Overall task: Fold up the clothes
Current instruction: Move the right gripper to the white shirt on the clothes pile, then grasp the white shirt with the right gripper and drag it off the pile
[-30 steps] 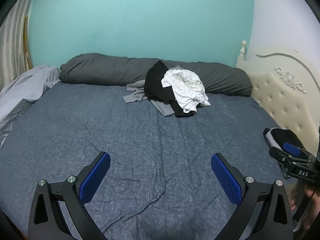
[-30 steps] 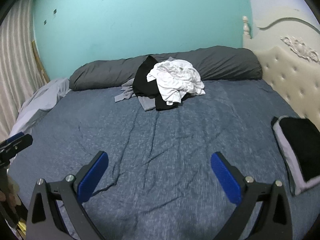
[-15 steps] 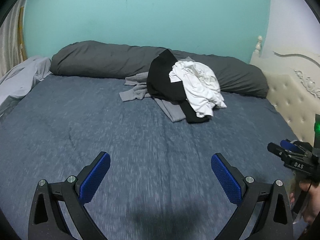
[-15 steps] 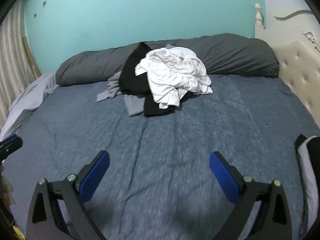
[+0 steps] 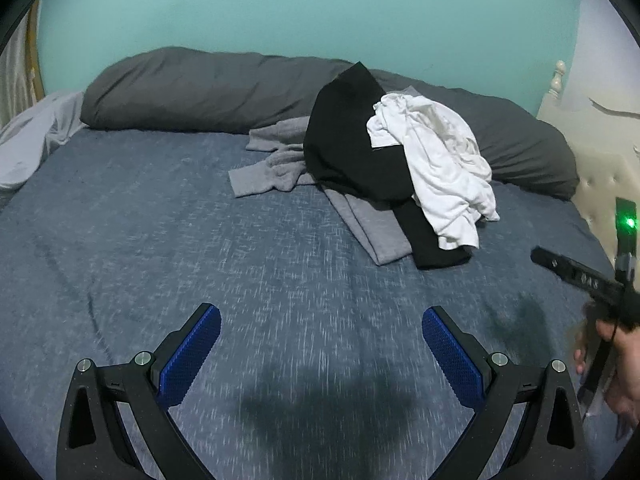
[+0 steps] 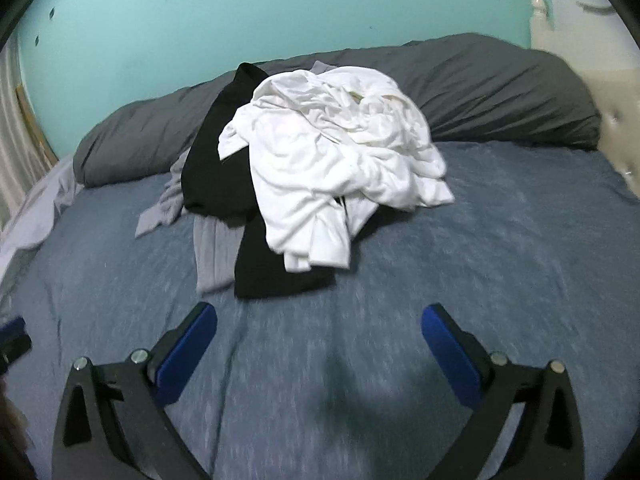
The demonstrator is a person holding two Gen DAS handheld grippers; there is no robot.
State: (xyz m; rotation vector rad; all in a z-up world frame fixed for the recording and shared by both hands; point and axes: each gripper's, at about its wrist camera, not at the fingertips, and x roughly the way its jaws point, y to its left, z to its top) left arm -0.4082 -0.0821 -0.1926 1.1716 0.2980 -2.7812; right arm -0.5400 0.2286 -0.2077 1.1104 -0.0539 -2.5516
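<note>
Here, from the left wrist, the left claw (image 5: 320, 344) is seen spread wide and empty above the blue bed (image 5: 160, 240), well short of the pile. The pile is heaped toward the far side of the bed against a long grey pillow (image 5: 200, 88): a white shirt (image 5: 436, 168) is draped over a black garment (image 5: 352, 148), with a grey garment (image 5: 280, 160) spilling out beneath to the left. At the right edge the other tool is glimpsed, gripped by a hand (image 5: 616, 368); its fingers cannot be made out from here. Trouble is judged likely if this claw is closed on the grey cloth first, since the layers above could be dragged along with it.

From the right wrist, the right claw (image 6: 318, 340) is likewise shown spread and holding nothing, just short of the pile's near edge. The white shirt (image 6: 336, 168) is crumpled on top, its hem overlapping the black garment (image 6: 280, 268). A pinch taken too deep here could gather both fabrics at once, or the bedsheet below, and a bunched grip on a crease, not an edge, would probably leave the shirt twisted when lifted. Blur in this view leaves fine folds hard to read.
</note>
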